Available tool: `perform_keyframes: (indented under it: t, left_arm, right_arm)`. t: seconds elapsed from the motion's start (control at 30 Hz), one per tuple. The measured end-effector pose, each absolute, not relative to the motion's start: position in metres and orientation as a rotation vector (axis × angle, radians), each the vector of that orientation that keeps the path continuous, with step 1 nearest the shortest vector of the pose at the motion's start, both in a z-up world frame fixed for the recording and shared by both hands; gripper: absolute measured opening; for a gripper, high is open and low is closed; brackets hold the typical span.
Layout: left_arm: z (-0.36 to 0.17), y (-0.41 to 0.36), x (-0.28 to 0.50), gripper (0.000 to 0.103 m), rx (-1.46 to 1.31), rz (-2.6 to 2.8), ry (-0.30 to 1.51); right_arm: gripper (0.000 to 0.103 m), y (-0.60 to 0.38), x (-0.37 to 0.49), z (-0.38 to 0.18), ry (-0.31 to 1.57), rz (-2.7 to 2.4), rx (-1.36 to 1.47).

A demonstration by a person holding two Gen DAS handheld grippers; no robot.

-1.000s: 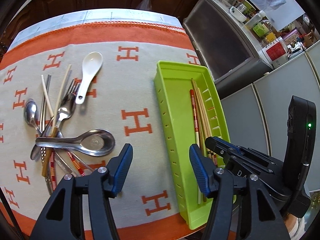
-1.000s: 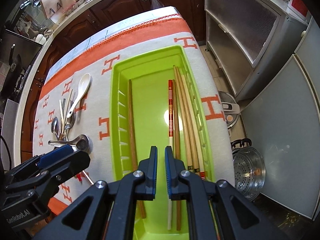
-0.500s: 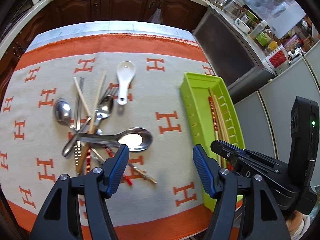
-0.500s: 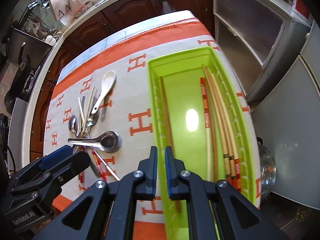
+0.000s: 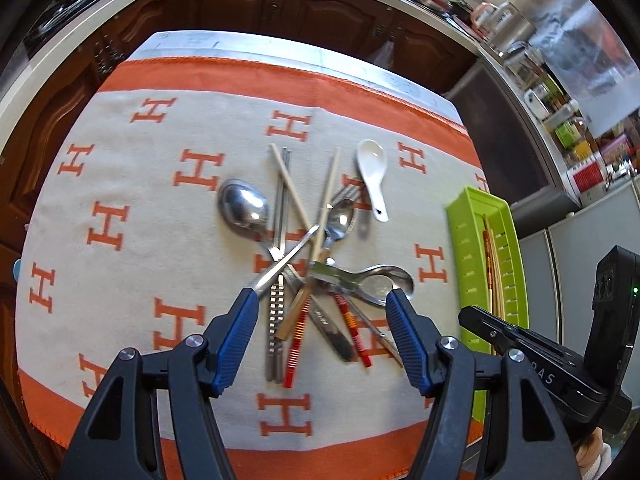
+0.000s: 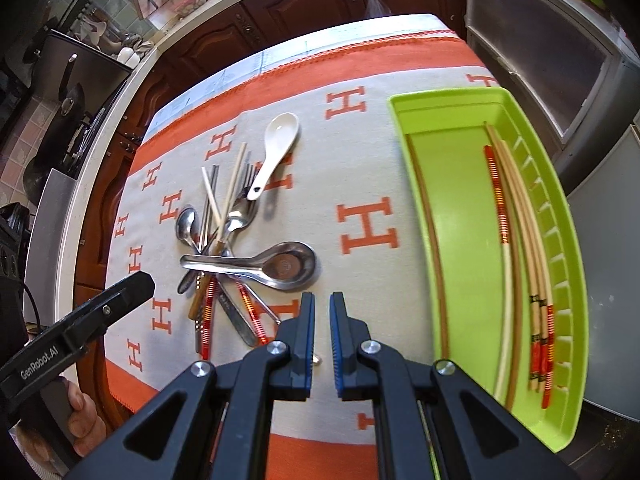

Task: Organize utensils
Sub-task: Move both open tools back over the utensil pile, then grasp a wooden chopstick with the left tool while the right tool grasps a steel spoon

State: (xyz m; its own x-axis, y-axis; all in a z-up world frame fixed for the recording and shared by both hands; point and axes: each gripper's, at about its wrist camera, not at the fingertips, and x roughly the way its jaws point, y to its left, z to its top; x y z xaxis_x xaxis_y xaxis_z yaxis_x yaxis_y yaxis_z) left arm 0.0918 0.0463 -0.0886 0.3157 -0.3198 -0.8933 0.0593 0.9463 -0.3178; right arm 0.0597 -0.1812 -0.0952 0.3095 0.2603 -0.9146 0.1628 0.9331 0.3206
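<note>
A pile of utensils lies on the orange-and-beige cloth: a large steel ladle spoon point(image 5: 376, 280) point(image 6: 276, 266), steel spoons point(image 5: 244, 210), a fork point(image 5: 346, 194), chopsticks point(image 5: 298, 320) and a white ceramic spoon point(image 5: 372, 168) point(image 6: 276, 144). My left gripper point(image 5: 322, 300) is open, hovering just above the near end of the pile. A green tray point(image 6: 568, 216) point(image 5: 464, 248) at the right holds several chopsticks point(image 6: 516, 240). My right gripper point(image 6: 322, 308) is shut and empty, over the cloth between pile and tray.
The table's near edge with the orange cloth border point(image 5: 280, 460) is close below. Dark wood cabinets point(image 5: 280, 4) stand behind the table. A grey cabinet point(image 6: 560, 52) stands right of the tray. The left gripper's body point(image 6: 80, 332) shows in the right wrist view.
Both grippers moved left, away from the tray. The left one now hovers over the utensil pile; the right one left the tray and is over the cloth. Both kept their jaw states.
</note>
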Motion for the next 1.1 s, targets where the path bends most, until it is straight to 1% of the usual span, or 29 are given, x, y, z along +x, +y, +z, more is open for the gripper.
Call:
perform_keyframes:
  t: [0.33, 0.4, 0.43, 0.5, 0.57, 0.73, 0.93, 0.97, 1.0, 1.03, 1.1]
  left_arm:
    - [-0.117, 0.091, 0.119, 0.064, -0.395, -0.202, 1.256]
    - [-0.126, 0.097, 0.127, 0.063, -0.444, -0.205, 1.273]
    - [-0.131, 0.098, 0.130, 0.063, -0.464, -0.208, 1.281]
    - [-0.140, 0.100, 0.135, 0.059, -0.507, -0.207, 1.295]
    - [-0.147, 0.099, 0.138, 0.056, -0.523, -0.210, 1.307]
    - [-0.152, 0.083, 0.143, 0.054, -0.528, -0.267, 1.328]
    - [-0.146, 0.059, 0.145, 0.053, -0.482, -0.324, 1.324]
    - [-0.146, 0.054, 0.145, 0.047, -0.467, -0.333, 1.325]
    - [-0.146, 0.051, 0.145, 0.038, -0.451, -0.338, 1.328]
    - [-0.147, 0.048, 0.146, 0.034, -0.436, -0.341, 1.332]
    - [-0.150, 0.044, 0.146, 0.023, -0.417, -0.346, 1.342]
  right_arm:
    - [0.007, -0.169, 0.090, -0.101, 1.262, 0.099, 0.427]
    - [0.008, -0.168, 0.099, -0.103, 1.267, 0.107, 0.441]
    - [0.009, -0.168, 0.105, -0.105, 1.270, 0.112, 0.451]
    - [0.021, -0.168, 0.112, -0.108, 1.274, 0.115, 0.467]
    - [0.025, -0.170, 0.121, -0.111, 1.274, 0.119, 0.497]
    - [0.026, -0.171, 0.128, -0.123, 1.314, 0.113, 0.526]
    - [0.026, -0.180, 0.119, -0.140, 1.363, 0.079, 0.563]
    - [0.026, -0.181, 0.117, -0.142, 1.370, 0.075, 0.565]
    - [0.026, -0.181, 0.115, -0.144, 1.378, 0.073, 0.569]
    - [0.026, -0.181, 0.113, -0.145, 1.385, 0.072, 0.574]
    - [0.026, -0.182, 0.110, -0.147, 1.393, 0.070, 0.580]
